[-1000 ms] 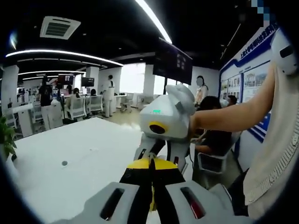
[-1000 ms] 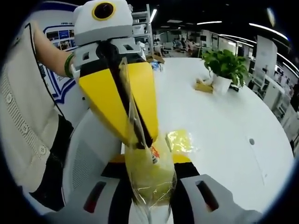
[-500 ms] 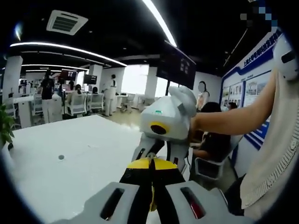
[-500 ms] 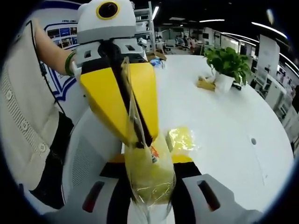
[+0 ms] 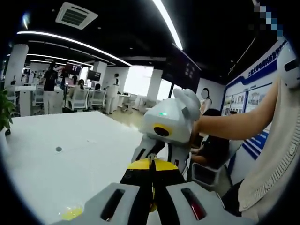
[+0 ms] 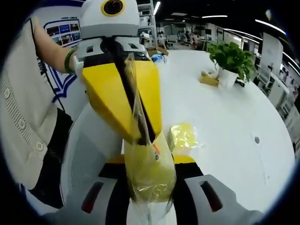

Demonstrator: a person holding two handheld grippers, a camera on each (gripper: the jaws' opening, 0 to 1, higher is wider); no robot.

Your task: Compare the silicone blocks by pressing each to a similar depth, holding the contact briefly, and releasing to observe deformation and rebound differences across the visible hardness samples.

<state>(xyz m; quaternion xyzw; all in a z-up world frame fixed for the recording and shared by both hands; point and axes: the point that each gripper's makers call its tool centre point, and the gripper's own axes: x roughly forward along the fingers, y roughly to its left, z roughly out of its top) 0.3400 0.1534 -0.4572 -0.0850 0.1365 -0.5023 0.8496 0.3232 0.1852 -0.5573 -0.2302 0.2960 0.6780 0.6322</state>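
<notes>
Bag: clear plastic bag (image 6: 149,173) with yellow silicone block inside
Left gripper (image 6: 138,136): clamped on bag top
Right gripper (image 6: 150,206): clamped on bag
Table (image 6: 225,117): white, another bagged yellow block (image 6: 183,137), potted plant (image 6: 229,63)

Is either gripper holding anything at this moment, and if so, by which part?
Both grippers hold one clear plastic bag with a yellow block inside: the left gripper is shut on its upper edge, and the right gripper is shut on its lower part.
</notes>
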